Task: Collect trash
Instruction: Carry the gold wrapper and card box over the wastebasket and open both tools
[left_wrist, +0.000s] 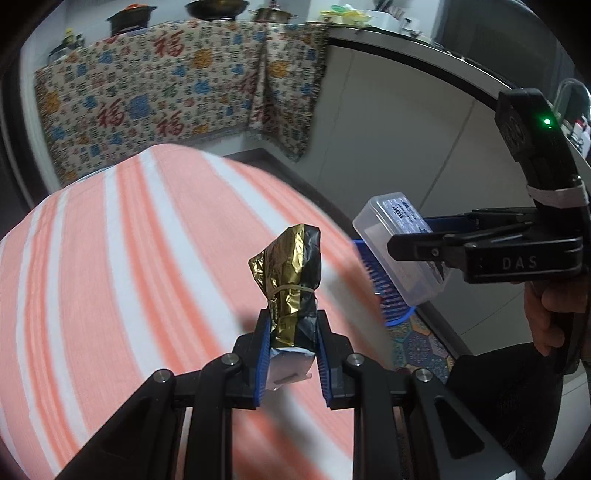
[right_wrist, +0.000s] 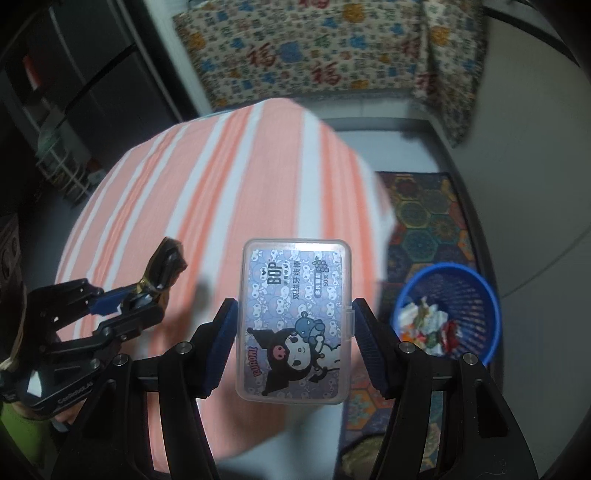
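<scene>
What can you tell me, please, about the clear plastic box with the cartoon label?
The plastic box is a flat, clear rectangular case with rounded corners, its lid shut by a small side latch. A purple-blue cartoon label covers its face. The right tool clamps its two long edges, holding it in the air above the striped cloth.

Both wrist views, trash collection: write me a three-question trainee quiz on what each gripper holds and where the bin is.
1. True or false: the left gripper is shut on the crumpled gold-and-black foil packet tied with a rubber band.
2. What does the right gripper hold? A) a glass jar B) the clear plastic box with a cartoon label C) nothing
3. Fill in: the round blue plastic basket stands on the patterned floor mat and already holds ____.

Key:
1. True.
2. B; the pads press on its two long sides.
3. Crumpled trash.
</scene>
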